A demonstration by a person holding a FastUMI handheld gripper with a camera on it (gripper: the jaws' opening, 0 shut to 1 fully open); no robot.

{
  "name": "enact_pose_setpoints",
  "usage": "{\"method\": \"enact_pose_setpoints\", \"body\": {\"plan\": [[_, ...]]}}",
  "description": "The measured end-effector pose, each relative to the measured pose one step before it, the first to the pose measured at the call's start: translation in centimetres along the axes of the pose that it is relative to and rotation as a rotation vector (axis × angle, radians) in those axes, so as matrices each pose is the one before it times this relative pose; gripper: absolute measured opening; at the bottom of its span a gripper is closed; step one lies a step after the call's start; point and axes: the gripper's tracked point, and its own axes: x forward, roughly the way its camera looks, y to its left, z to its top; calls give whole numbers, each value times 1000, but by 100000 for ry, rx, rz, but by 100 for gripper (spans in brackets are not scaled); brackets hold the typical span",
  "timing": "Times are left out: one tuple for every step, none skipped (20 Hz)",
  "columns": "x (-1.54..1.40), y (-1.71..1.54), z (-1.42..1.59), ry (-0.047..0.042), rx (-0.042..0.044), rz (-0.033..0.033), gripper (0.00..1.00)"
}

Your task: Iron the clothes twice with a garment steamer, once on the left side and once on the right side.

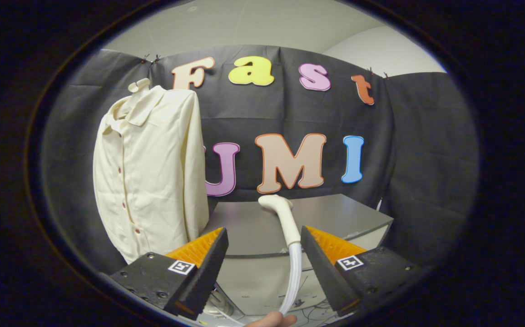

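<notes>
Lying lengthwise on the table's [335, 213] near edge, the steamer [285, 218] is seen just inside the right finger of the spread gripper [264, 238], ungripped; the shirt [149, 172] hangs beyond the left finger.

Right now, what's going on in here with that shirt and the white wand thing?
A person is working a handheld gripper in a booth, getting ready to steam a cream shirt that hangs upright beyond the left finger. The gripper's fingers are spread open, and the white steamer head stands between them, near the right finger, with its hose running down to a hand below. Neither finger presses on it. A grey table stands behind. The steamer head is apart from the shirt.
</notes>
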Motion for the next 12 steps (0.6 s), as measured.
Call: {"method": "enact_pose_setpoints", "body": {"plan": [[1561,-314,731,-103,-204,332,98],[1462,-266,425,631,-347,685,98],[1536,-372,506,422,-512,84,98],[1735,-200,457,895,-1008,505,98],[1567,-300,209,1785,-223,-313,98],[1395,-588,-47,2420,-107,-601,98],[1488,-439,85,2301,-334,-567,98],[1494,-419,137,2467,8,-479,98],[1428,-466,220,1986,1074,-602,98],[1419,-138,293,2392,958,395,98],[1313,-140,182,2808,58,321,98],[1279,-125,-61,3039,-573,-213,98]]}}
